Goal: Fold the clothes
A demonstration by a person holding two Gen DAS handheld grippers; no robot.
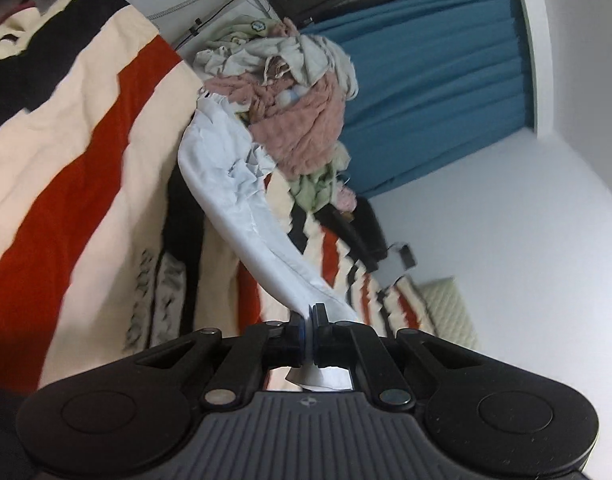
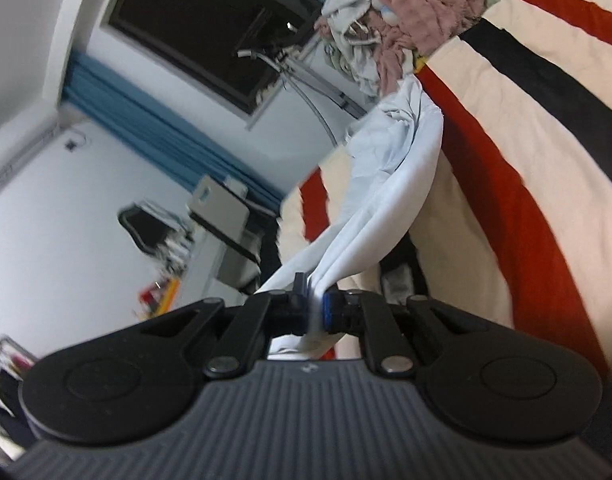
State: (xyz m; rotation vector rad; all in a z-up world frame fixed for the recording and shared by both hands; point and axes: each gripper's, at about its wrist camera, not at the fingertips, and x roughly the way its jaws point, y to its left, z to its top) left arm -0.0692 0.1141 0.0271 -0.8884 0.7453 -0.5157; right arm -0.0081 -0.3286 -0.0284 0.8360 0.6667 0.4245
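Observation:
A pale blue garment (image 1: pixel 226 184) hangs stretched between both grippers, above a bedspread with cream, red and black stripes (image 1: pixel 86 152). My left gripper (image 1: pixel 309 316) is shut on one edge of it. In the right wrist view the same garment (image 2: pixel 390 184) runs up from my right gripper (image 2: pixel 315 292), which is shut on another edge. The cloth is creased and bunched in its middle part. Both views are tilted steeply.
A pile of unfolded clothes (image 1: pixel 298 92), pink, grey and green, lies on the bedspread beyond the garment; it also shows in the right wrist view (image 2: pixel 398 16). A blue curtain (image 1: pixel 434 80), white walls, a dark window (image 2: pixel 210 28) and cluttered furniture (image 2: pixel 226 216) stand around.

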